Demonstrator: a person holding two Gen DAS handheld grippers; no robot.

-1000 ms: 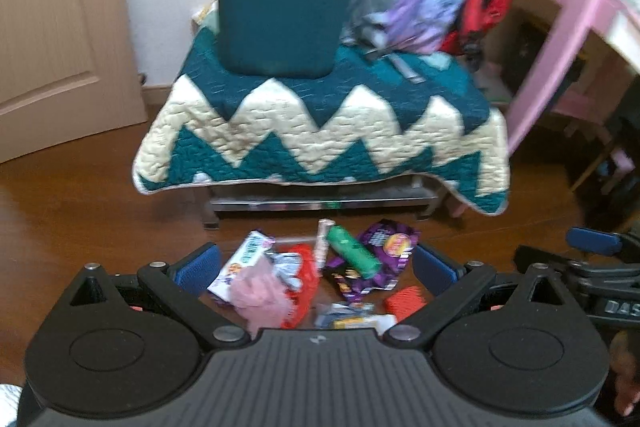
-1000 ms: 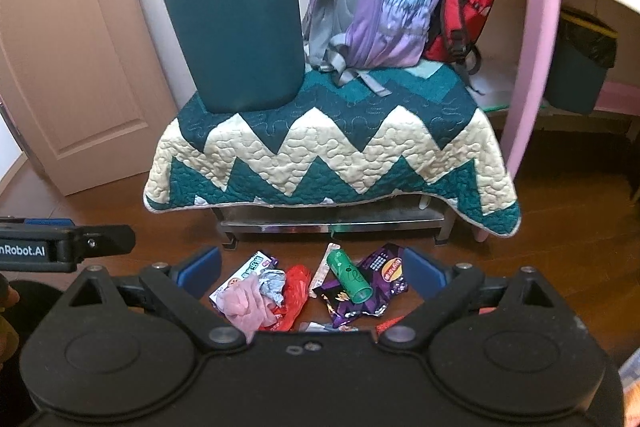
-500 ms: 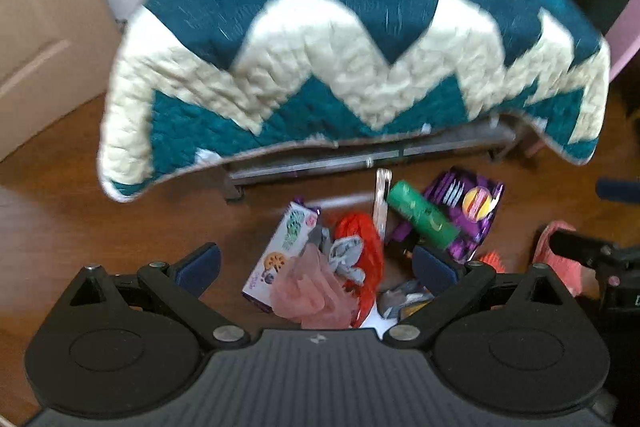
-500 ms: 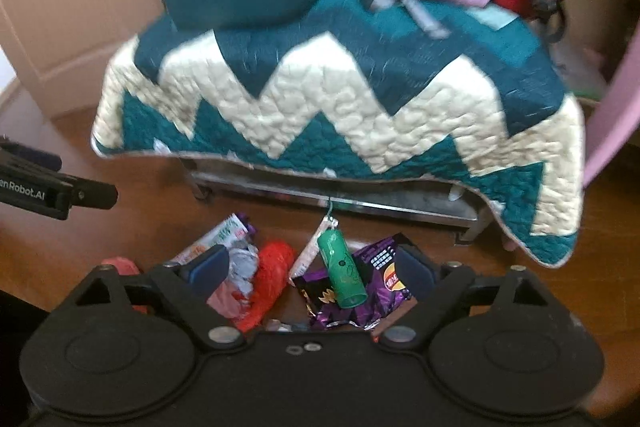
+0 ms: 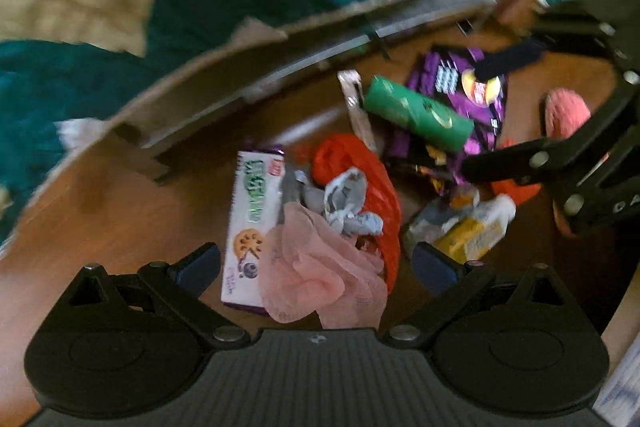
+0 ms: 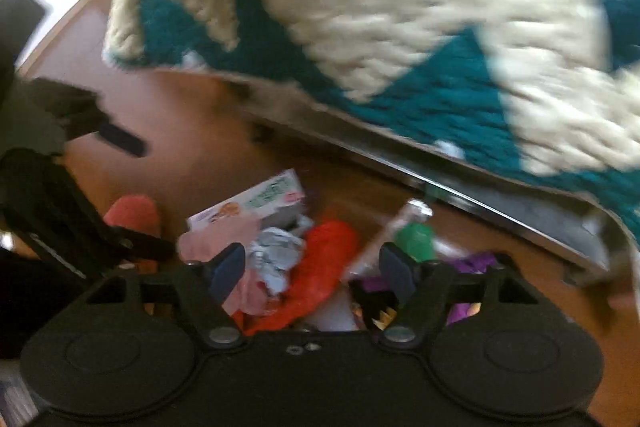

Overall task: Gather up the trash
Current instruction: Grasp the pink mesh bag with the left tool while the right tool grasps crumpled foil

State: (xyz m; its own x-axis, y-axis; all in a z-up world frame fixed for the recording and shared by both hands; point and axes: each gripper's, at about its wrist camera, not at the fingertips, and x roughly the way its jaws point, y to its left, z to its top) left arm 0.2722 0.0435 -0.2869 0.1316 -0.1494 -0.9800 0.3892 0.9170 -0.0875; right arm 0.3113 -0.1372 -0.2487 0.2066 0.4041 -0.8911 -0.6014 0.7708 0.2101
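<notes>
a pile of trash lies on the brown wood floor (image 5: 120,219), just near the low bench with the teal and cream quilt (image 6: 400,7) over it. in the pile, a cookie box (image 5: 250,223) lies on the left. a pink net bag (image 5: 320,279) sits on its near end, with a crumpled gray wrapper (image 5: 348,203) and a red plastic bag (image 5: 360,171) right beside it. farther right, a green tube (image 5: 416,113) lies on a purple snack bag (image 5: 472,95). a yellow and clear wrapper (image 5: 468,227) lies near the right side.

the left gripper (image 5: 318,263) hangs over the pink net bag with its fingers spread wide, holding nothing. the right gripper (image 6: 312,269) hangs over the middle of the pile, fingers also apart and holding nothing. the pictures are blurry.
</notes>
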